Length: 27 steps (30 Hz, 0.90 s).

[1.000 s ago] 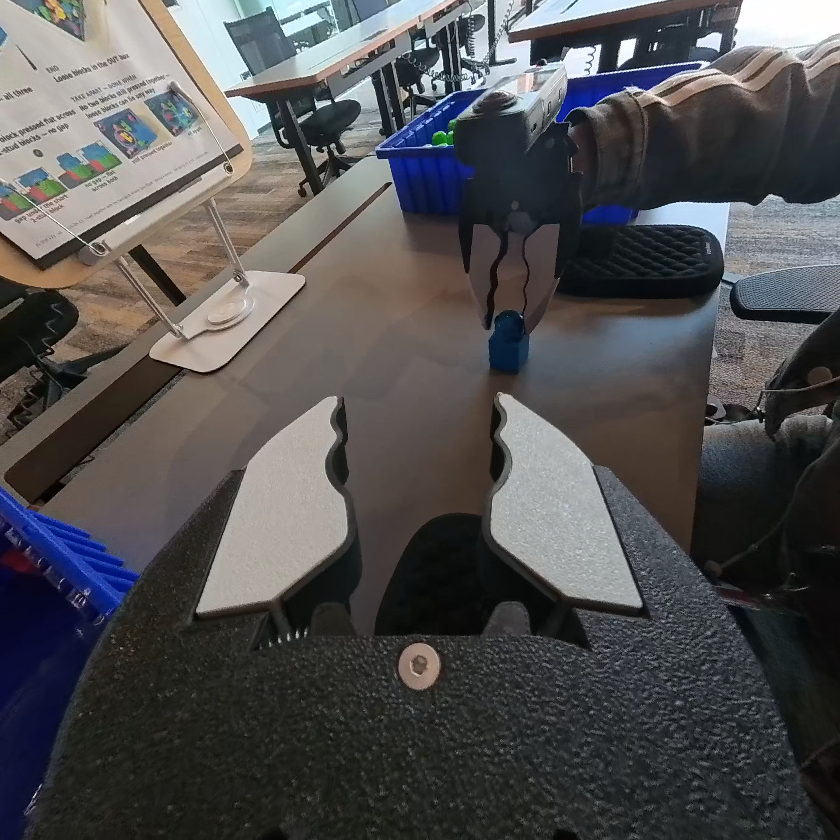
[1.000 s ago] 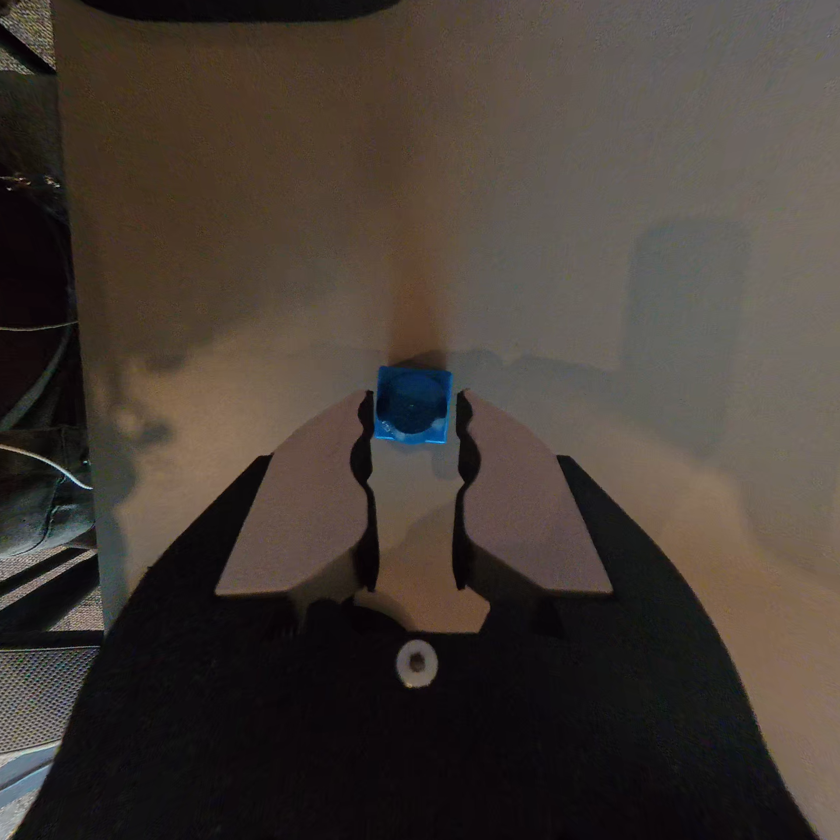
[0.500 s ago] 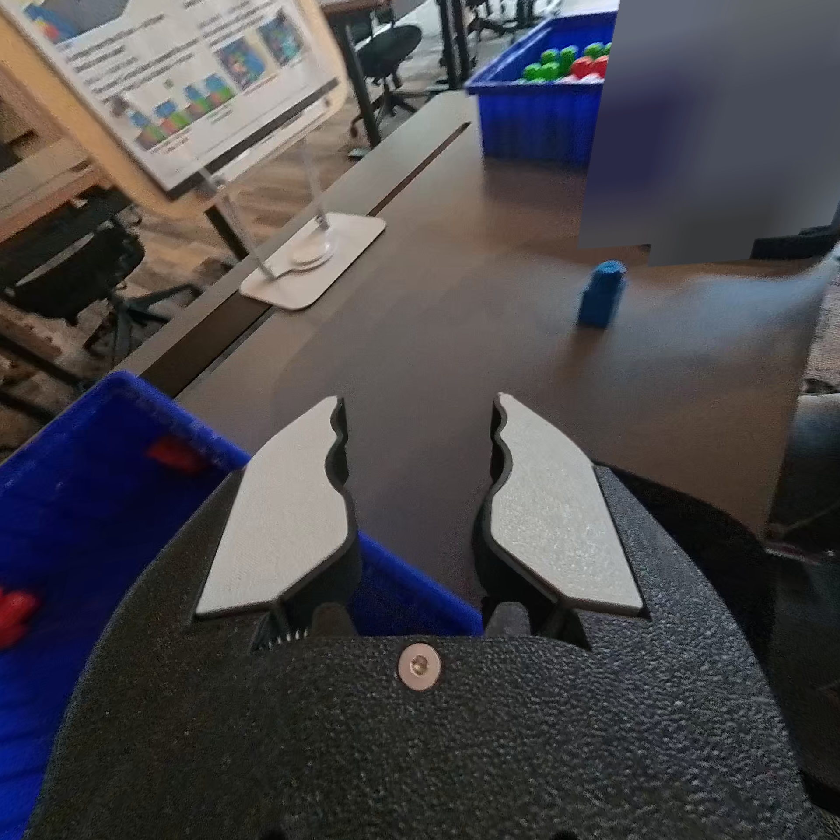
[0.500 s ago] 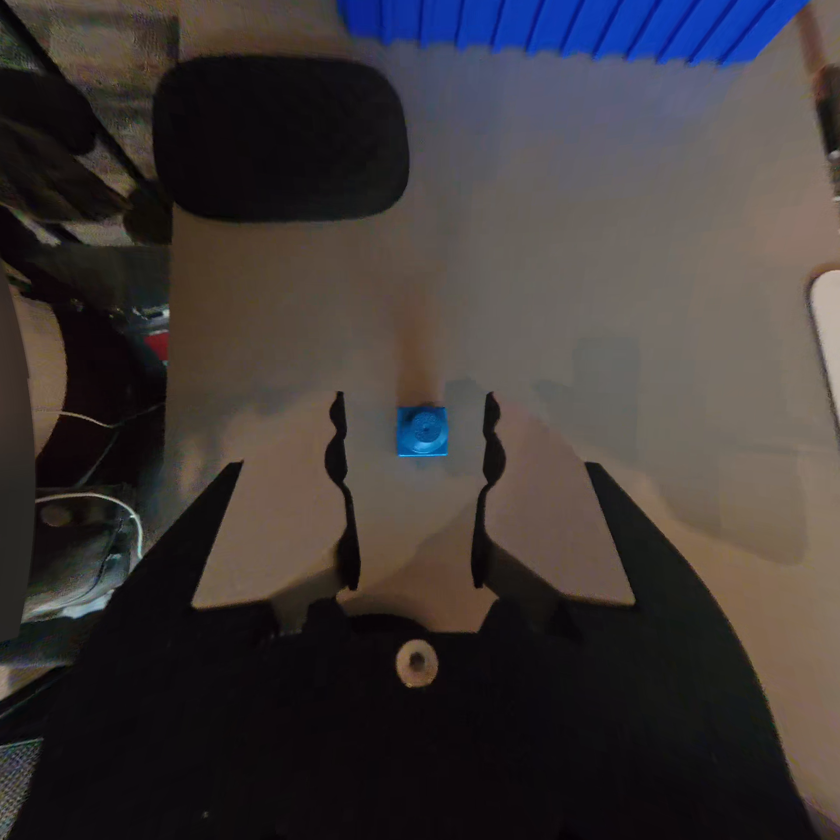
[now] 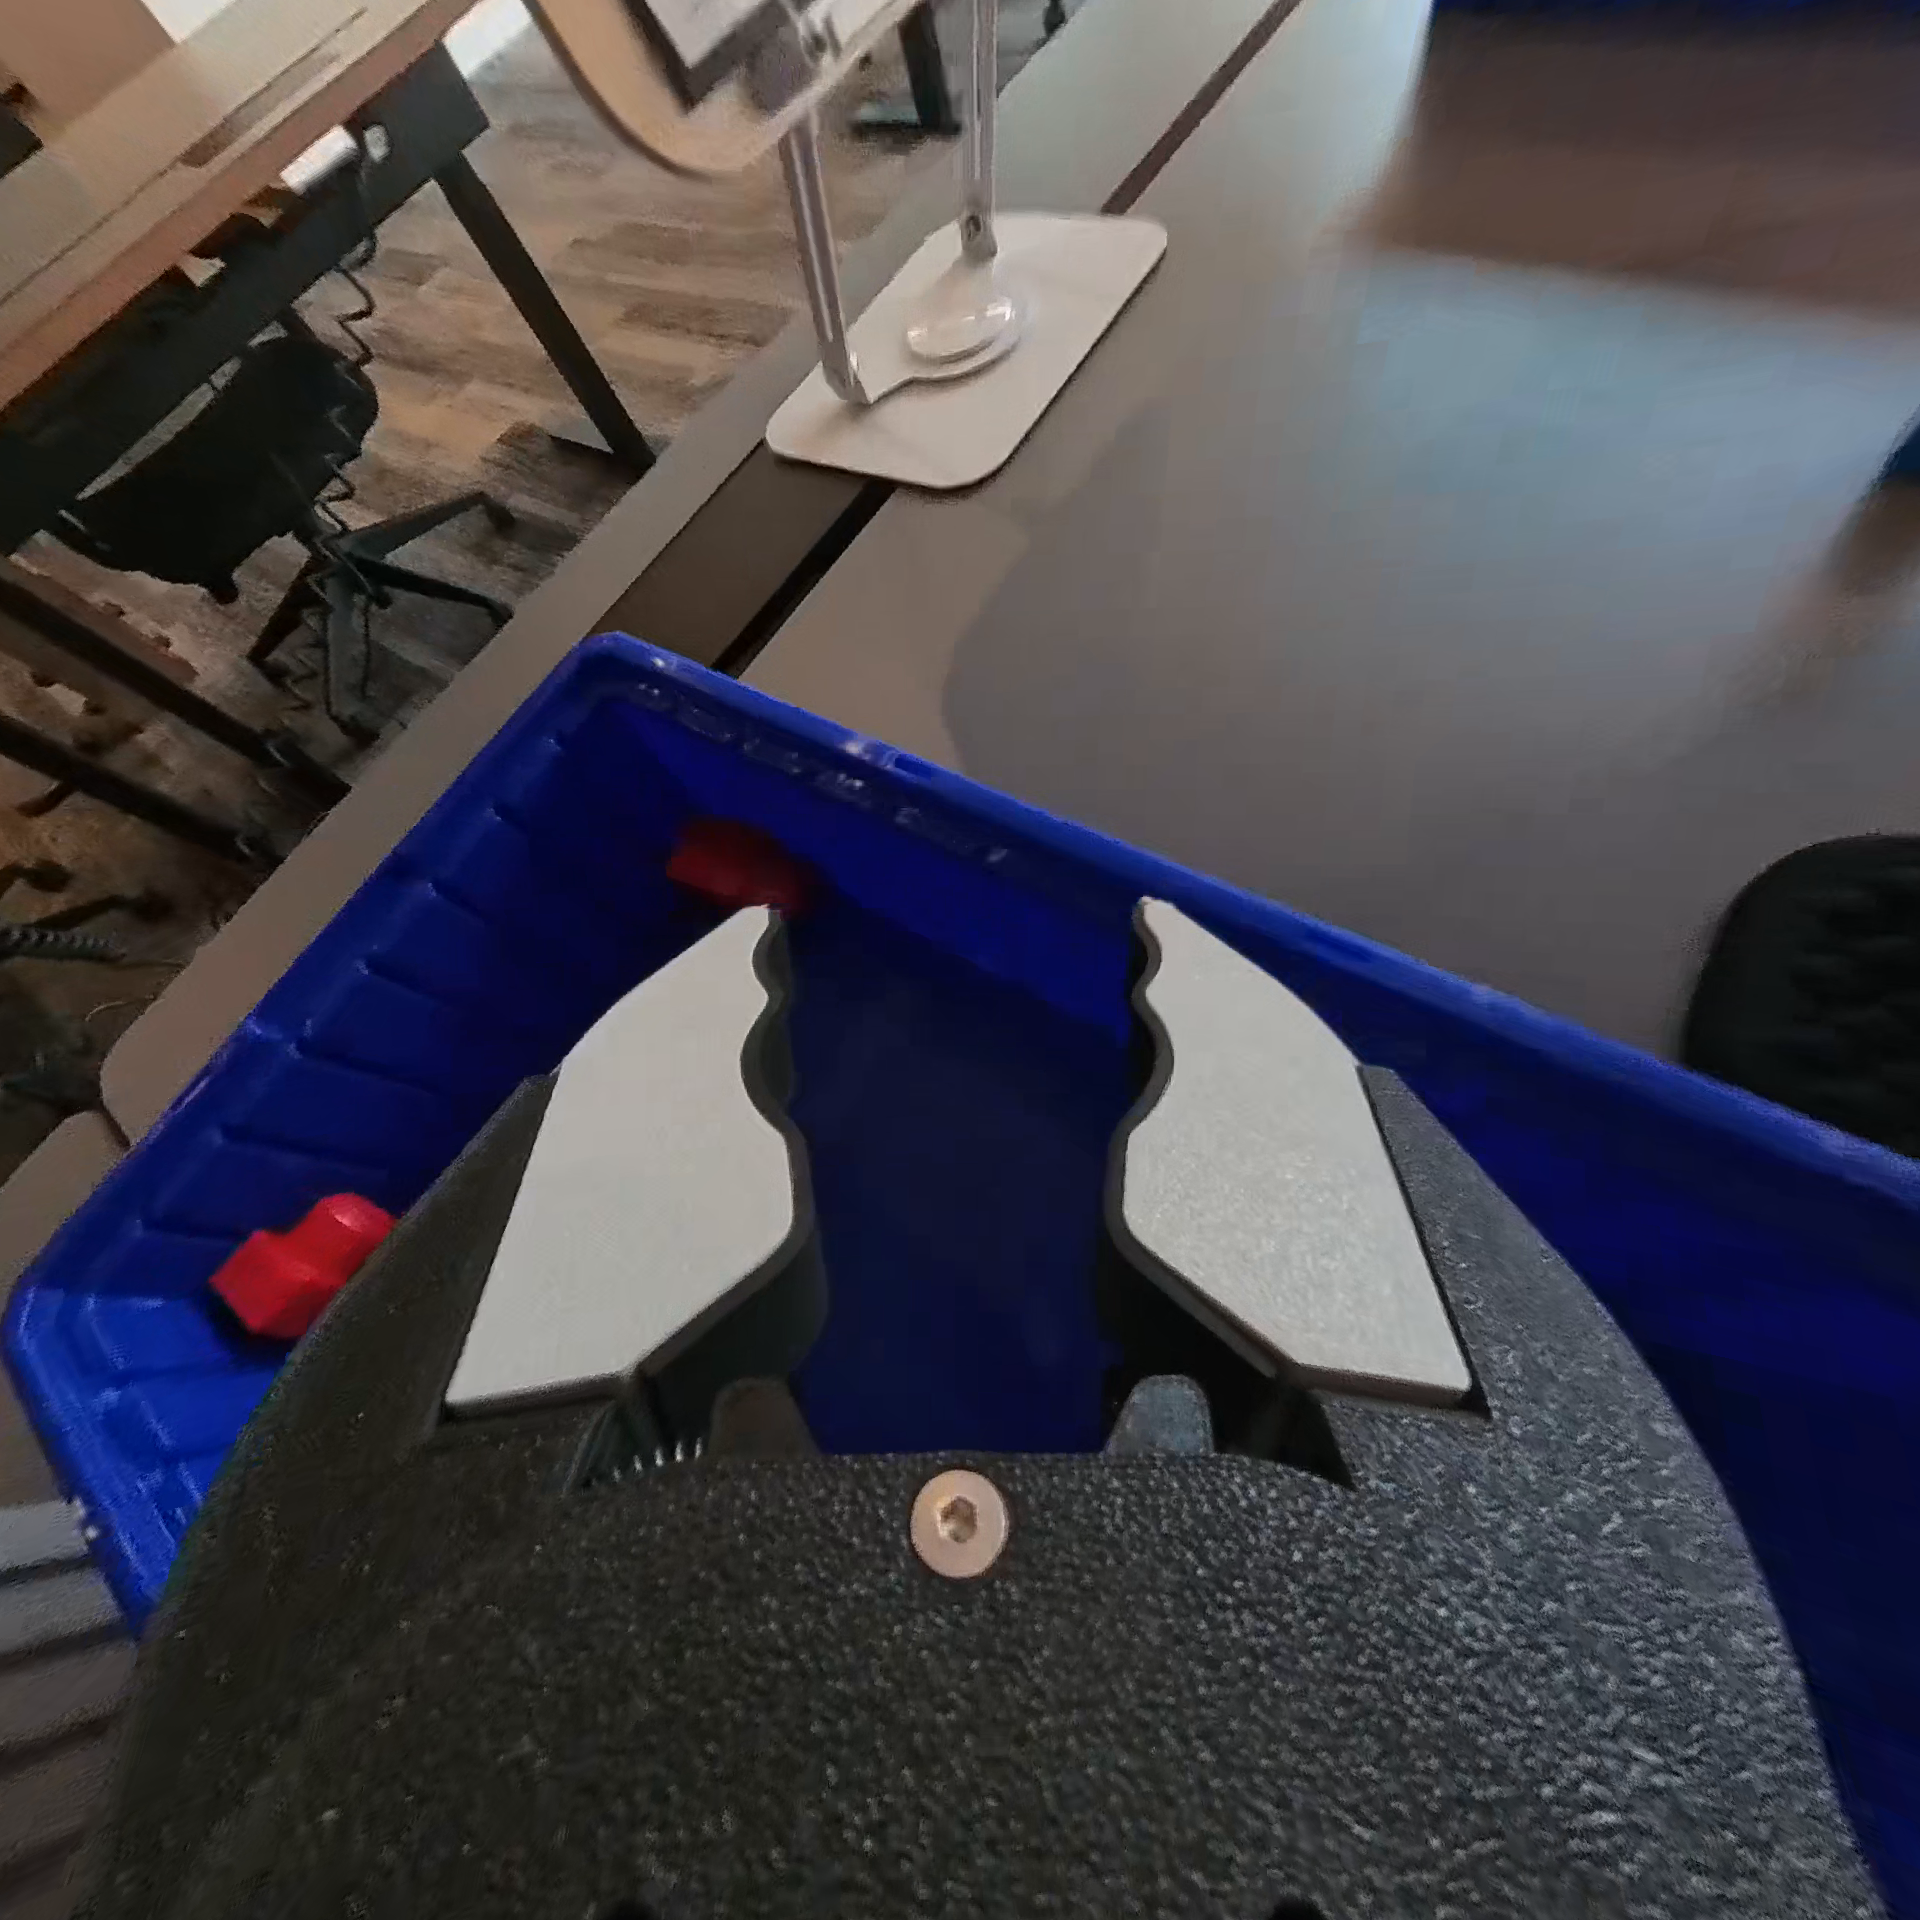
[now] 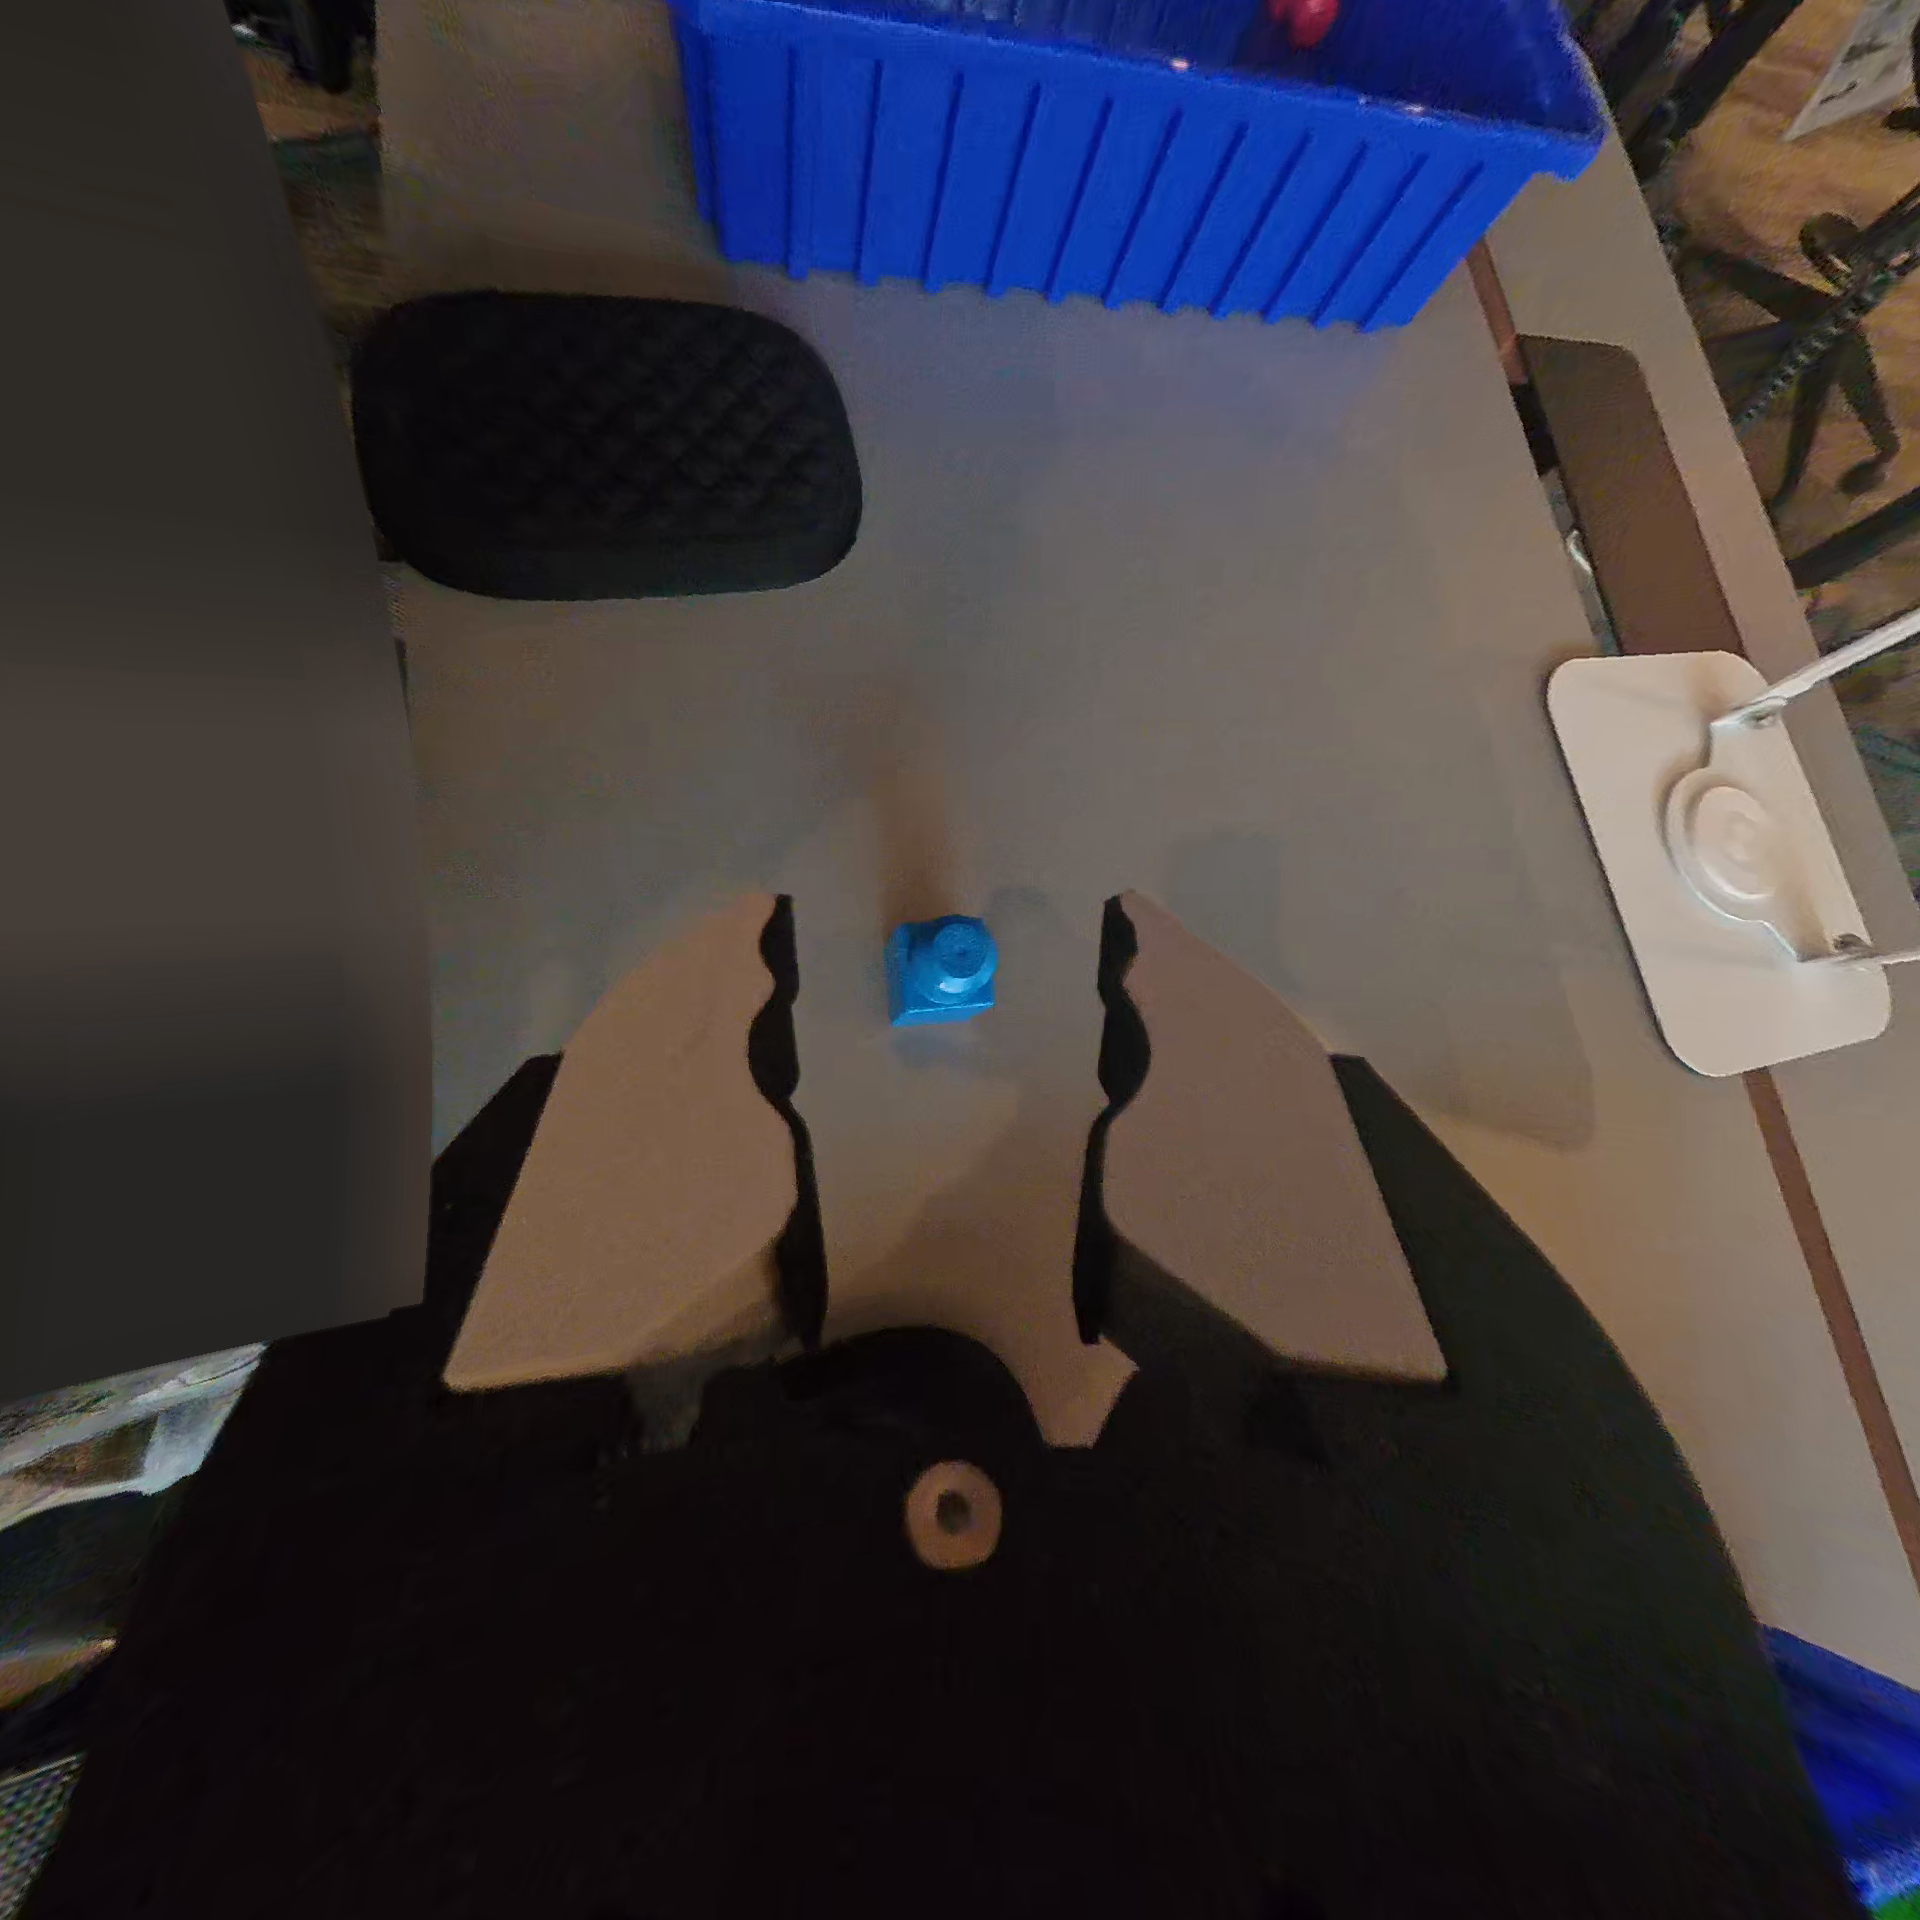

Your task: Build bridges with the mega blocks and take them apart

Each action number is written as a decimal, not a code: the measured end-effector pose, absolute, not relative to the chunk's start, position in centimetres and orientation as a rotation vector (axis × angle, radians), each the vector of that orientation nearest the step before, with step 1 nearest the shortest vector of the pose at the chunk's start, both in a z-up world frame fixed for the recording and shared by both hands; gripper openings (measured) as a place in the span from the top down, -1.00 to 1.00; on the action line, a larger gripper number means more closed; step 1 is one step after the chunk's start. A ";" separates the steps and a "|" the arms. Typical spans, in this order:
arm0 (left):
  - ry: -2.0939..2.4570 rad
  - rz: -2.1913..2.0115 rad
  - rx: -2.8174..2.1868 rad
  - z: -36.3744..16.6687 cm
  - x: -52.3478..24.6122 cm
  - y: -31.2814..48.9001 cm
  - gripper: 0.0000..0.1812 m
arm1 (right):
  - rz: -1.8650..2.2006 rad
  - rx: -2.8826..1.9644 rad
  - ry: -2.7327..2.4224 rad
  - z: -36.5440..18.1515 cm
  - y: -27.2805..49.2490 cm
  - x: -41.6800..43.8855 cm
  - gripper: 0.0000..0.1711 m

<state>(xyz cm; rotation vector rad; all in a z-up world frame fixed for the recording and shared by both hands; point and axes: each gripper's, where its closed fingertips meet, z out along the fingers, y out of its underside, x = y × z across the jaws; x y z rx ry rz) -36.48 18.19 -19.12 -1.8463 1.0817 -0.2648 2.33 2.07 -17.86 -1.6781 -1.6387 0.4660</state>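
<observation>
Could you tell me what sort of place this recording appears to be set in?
Probably an open office or lab: a dark desk, more desks and a wheeled office chair behind it, plus a document stand.

We find no writing that can be read in either view. In the left wrist view, a printed sheet (image 5: 717, 47) sits on a stand at the top edge; it is cut off and blurred, and its print cannot be made out. The blue bin (image 5: 1299, 935) bears a row of moulded marks on its inner wall just below the far rim, too smeared to read. In the right wrist view, a white printed page (image 6: 1865, 57) shows in the top right corner, with print too small to read.
</observation>
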 end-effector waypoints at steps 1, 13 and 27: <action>1.108 -0.252 -1.857 -19.8 -36.8 19.2 0.31 | 0.458 -1.683 -1.629 -17.7 2.1 2.3 0.35; 1.439 -0.203 -1.857 -26.3 -37.9 28.9 0.35 | 0.346 -1.768 -1.501 -16.1 2.3 1.4 0.37; 1.774 -0.108 -1.760 -30.8 -36.5 32.8 0.40 | 0.339 -1.816 -1.460 -15.5 2.8 0.3 0.41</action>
